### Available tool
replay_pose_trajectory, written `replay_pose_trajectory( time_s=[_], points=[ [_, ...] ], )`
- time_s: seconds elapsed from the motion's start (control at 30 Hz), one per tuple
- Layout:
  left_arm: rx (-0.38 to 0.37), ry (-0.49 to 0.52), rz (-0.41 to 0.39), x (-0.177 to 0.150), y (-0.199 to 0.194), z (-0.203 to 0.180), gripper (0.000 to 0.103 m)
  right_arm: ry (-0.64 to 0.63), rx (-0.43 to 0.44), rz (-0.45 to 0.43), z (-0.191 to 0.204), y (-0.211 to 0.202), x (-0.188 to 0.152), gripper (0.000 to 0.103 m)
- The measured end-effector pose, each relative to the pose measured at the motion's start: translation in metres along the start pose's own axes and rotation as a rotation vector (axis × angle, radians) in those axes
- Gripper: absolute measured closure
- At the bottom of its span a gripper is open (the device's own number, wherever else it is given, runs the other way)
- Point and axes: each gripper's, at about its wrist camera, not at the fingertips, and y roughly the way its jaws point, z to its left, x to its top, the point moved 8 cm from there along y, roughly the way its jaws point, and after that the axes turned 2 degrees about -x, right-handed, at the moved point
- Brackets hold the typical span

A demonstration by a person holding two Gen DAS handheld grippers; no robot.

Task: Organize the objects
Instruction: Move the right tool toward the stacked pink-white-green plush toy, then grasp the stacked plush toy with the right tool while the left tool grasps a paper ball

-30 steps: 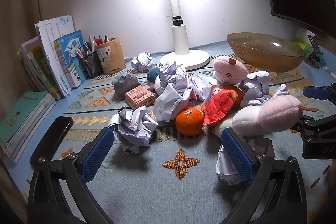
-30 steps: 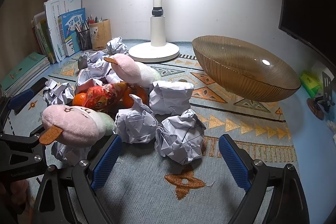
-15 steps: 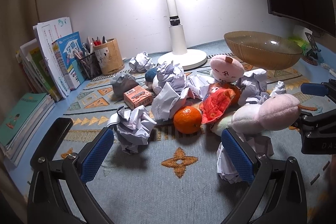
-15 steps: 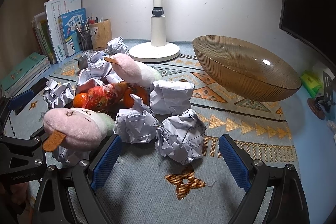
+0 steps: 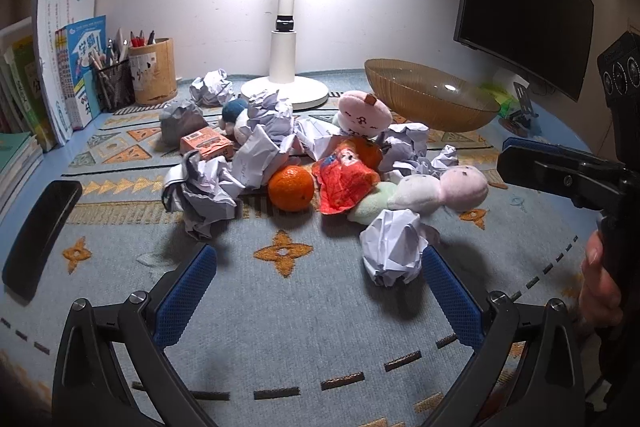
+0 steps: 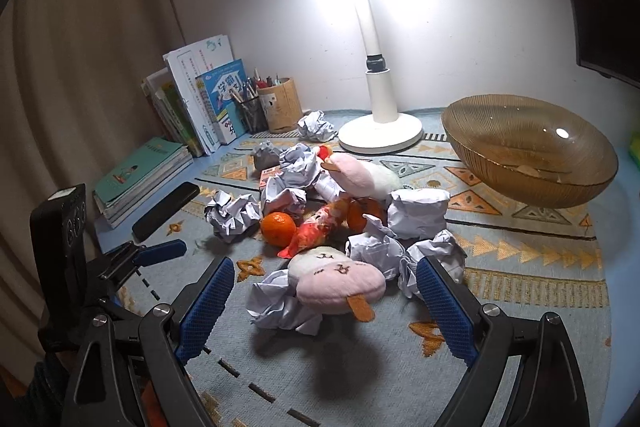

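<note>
Both grippers spread wide over a cluttered table

Left wrist view: the left gripper [image 5: 320, 285] is released, nothing between its blue pads; a crumpled paper ball [image 5: 394, 251] lies just beside its right finger, an orange [image 5: 291, 187] and red wrapper [image 5: 344, 181] further back. Right wrist view: the right gripper [image 6: 324, 301] gapes empty (pads touching nothing) with a pink plush toy [image 6: 338, 281] lying on the mat [image 6: 360, 367] ahead between its fingers, the amber bowl [image 6: 528, 151] well apart

- Left gripper [image 5: 320, 291]: black plastic arms, blue cross-hatched fingers [image 5: 184, 297], silver round screws.
- Right gripper [image 6: 324, 307]: identical black arms, blue textured fingers [image 6: 446, 311], silver screws.
</note>
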Motion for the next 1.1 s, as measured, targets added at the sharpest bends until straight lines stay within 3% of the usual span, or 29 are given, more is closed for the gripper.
replay_pose_trajectory(
  time_s=[0.13,0.2,0.27,0.33,0.37,0.5,0.6,0.67,0.7,0.73,0.77,0.93,1.1],
  points=[
    [0.003,-0.127,0.015,0.001,-0.004,0.043,0.001,-0.027,-0.037,0.064,-0.004,0.019,-0.008,0.015],
    [-0.05,-0.177,0.033,-0.002,-0.004,0.052,0.001,-0.007,-0.022,0.103,-0.01,0.031,-0.012,0.015],
    [-0.104,-0.166,0.045,-0.006,-0.002,0.043,0.001,0.049,0.017,0.154,-0.017,0.045,-0.016,0.015],
    [-0.158,-0.131,0.071,-0.011,0.005,0.024,0.001,0.116,0.084,0.196,-0.019,0.055,-0.019,0.027],
    [-0.169,-0.11,0.084,-0.014,0.01,0.013,0.001,0.136,0.117,0.218,-0.018,0.057,-0.022,0.051],
    [-0.212,-0.063,0.143,-0.017,0.034,-0.025,0.001,0.152,0.102,0.181,-0.022,0.04,-0.022,0.053],
    [-0.201,-0.028,0.185,-0.014,0.055,-0.049,0.001,0.138,0.058,0.125,-0.031,0.011,-0.022,0.053],
    [-0.201,-0.007,0.214,-0.013,0.069,-0.066,0.008,0.117,0.0,0.106,-0.04,-0.008,-0.028,0.053],
    [-0.195,0.001,0.235,-0.015,0.076,-0.071,0.033,0.111,-0.025,0.106,-0.045,-0.015,-0.033,0.053],
    [-0.18,0.005,0.254,-0.017,0.082,-0.074,0.049,0.109,-0.04,0.114,-0.049,-0.02,-0.039,0.053],
    [-0.152,0.018,0.227,-0.015,0.082,-0.074,0.051,0.11,-0.041,0.131,-0.052,-0.024,-0.046,0.052],
    [-0.224,-0.082,0.192,-0.019,0.06,-0.068,0.056,0.123,0.034,0.268,-0.05,-0.025,-0.093,0.048],
    [-0.241,-0.123,0.171,-0.022,0.043,-0.061,0.057,0.067,-0.026,0.202,-0.054,-0.043,-0.091,0.018]
  ],
)
